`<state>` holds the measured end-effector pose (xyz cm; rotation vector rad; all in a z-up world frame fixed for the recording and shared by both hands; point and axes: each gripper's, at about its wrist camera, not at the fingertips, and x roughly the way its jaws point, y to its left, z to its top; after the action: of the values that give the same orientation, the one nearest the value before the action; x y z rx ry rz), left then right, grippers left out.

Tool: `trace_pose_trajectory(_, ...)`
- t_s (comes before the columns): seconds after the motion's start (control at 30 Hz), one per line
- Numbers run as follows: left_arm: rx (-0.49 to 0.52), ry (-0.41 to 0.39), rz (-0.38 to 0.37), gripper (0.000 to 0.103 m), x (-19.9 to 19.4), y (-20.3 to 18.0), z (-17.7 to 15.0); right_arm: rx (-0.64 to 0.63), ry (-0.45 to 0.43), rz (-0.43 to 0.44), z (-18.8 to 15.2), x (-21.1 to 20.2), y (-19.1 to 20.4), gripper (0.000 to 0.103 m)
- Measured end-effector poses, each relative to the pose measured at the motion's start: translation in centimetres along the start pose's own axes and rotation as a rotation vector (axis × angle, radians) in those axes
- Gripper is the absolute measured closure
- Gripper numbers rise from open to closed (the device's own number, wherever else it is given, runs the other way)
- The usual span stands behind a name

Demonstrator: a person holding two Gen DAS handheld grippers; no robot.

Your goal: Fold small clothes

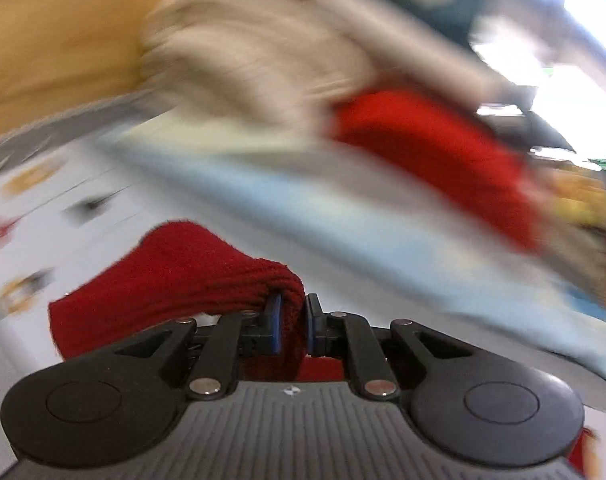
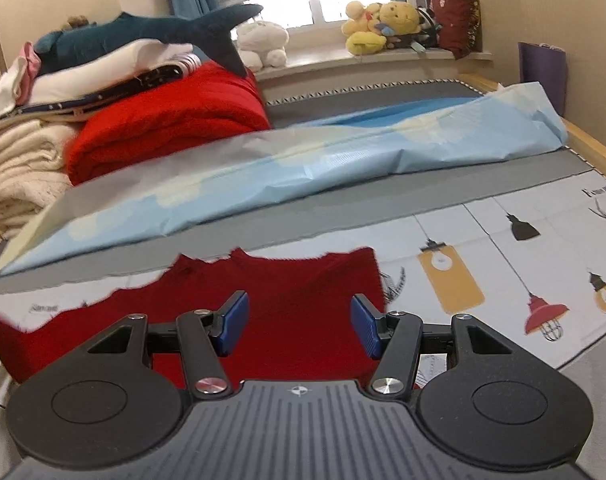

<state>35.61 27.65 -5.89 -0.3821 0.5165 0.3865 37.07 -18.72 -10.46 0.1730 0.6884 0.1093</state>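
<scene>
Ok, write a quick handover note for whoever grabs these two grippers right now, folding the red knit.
Left hand-held gripper: shut on a bunched fold of the red knit garment; that view is motion-blurred.
Right hand-held gripper: open, empty, hovering over the garment's middle.
The garment lies on the lamp-print sheet, in front of the light blue cover.
Done: one edge is gripped. Whether any fold is finished cannot be told.
Left: complete the folds, flatten, release.

A bed (image 2: 503,200) with a lamp-print sheet carries a red garment (image 2: 295,320), a light-blue sheet (image 2: 303,160) and stacked blankets (image 2: 163,128).
</scene>
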Motion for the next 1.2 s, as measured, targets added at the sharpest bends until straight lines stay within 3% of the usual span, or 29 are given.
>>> trace_pose_trajectory(0.1,0.144,-0.019,-0.256,0.089,-3.7,-9.5,-2.1,0.012,0.040,-0.022,-0.2,0.5,-0.6,0.045)
trace_pose_trajectory(0.13,0.193,0.024,-0.365,0.088,-4.4,-12.3,-3.4,0.022,0.051,-0.024,-0.3,0.7,-0.7,0.045)
trace_pose_trajectory(0.2,0.253,0.147,-0.539,0.071,-5.0,-16.3,-5.6,0.034,0.064,-0.025,-0.2,1.0,-1.0,0.045)
trace_pose_trajectory(0.23,0.266,0.178,-0.569,0.071,-5.3,-17.4,-6.5,0.043,0.070,-0.028,-0.2,1.2,-1.1,0.045)
trace_pose_trajectory(0.33,0.239,0.211,-0.540,0.071,-6.0,-17.7,-6.3,0.088,0.084,-0.022,0.1,1.6,-1.6,0.045)
trace_pose_trajectory(0.4,0.196,0.221,-0.466,0.071,-6.3,-16.6,-4.9,0.132,0.093,-0.007,0.4,1.7,-2.0,0.047)
trace_pose_trajectory(0.47,0.178,0.218,-0.345,0.071,-6.7,-15.6,-3.6,0.169,0.096,0.009,0.6,1.8,-2.4,0.052)
trace_pose_trajectory(0.5,0.163,0.222,-0.292,0.070,-6.8,-15.0,-3.2,0.190,0.093,0.012,0.6,1.8,-2.7,0.060)
trace_pose_trajectory(0.53,0.152,0.229,-0.261,0.069,-6.9,-14.3,-3.1,0.206,0.093,0.014,0.7,1.9,-2.9,0.068)
trace_pose_trajectory(0.67,0.194,0.215,-0.192,0.063,-5.6,-11.9,-5.1,0.318,0.105,0.008,0.5,2.5,-4.4,0.073)
trace_pose_trajectory(0.73,0.252,0.327,-0.080,0.064,-3.0,-11.4,-6.4,0.370,0.117,0.000,0.4,2.6,-5.3,0.073)
trace_pose_trajectory(0.83,0.210,0.376,-0.115,0.065,-0.9,-10.8,-6.2,0.377,0.133,-0.021,0.2,2.5,-6.1,0.071)
trace_pose_trajectory(1.0,0.348,0.297,-0.071,0.065,-2.7,-11.2,-6.4,0.350,0.111,-0.037,0.4,1.2,-6.8,0.071)
trace_pose_trajectory(1.2,0.373,0.242,-0.070,0.065,-6.9,-10.1,-7.0,0.264,0.032,-0.034,0.5,-2.7,-6.0,0.071)
